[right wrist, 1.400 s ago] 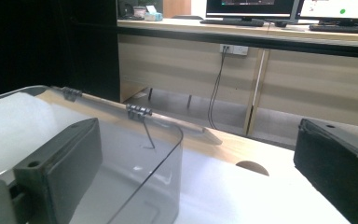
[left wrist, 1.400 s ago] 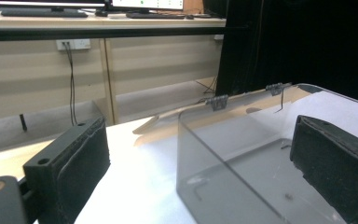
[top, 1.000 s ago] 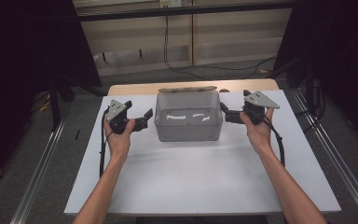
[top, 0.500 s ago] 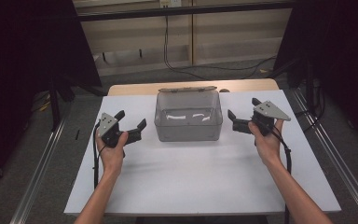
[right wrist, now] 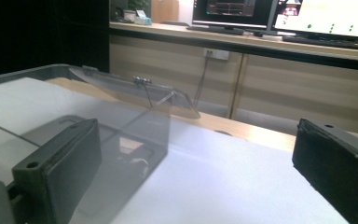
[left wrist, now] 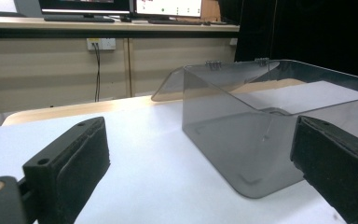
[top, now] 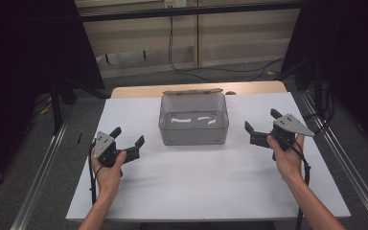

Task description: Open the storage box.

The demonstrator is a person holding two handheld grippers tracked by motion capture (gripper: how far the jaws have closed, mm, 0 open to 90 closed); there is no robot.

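Observation:
A clear grey plastic box (top: pixel 194 123) stands on the white table (top: pixel 206 187), its hinged lid (top: pixel 193 91) folded open behind it. My left gripper (top: pixel 127 136) is held open to the box's left, a short gap away, with nothing between its jaws. My right gripper (top: pixel 259 120) is held open to the box's right, also apart from it. In the left gripper view the box (left wrist: pixel 270 130) sits ahead and to the right, between the two black pads (left wrist: pixel 70 163). In the right gripper view the box (right wrist: pixel 88 140) lies ahead to the left, lid (right wrist: pixel 140 91) tilted back.
The white table ends in a wooden strip (top: pixel 196 90) behind the box. Metal rails (top: pixel 43 172) run along both sides on the floor. A cabinet with a wall socket (left wrist: pixel 98 44) and monitors (right wrist: pixel 289 14) stands beyond the table.
Both grippers have drawn back from the box's sides toward the near edge and outward. They stay open; the box has not moved.

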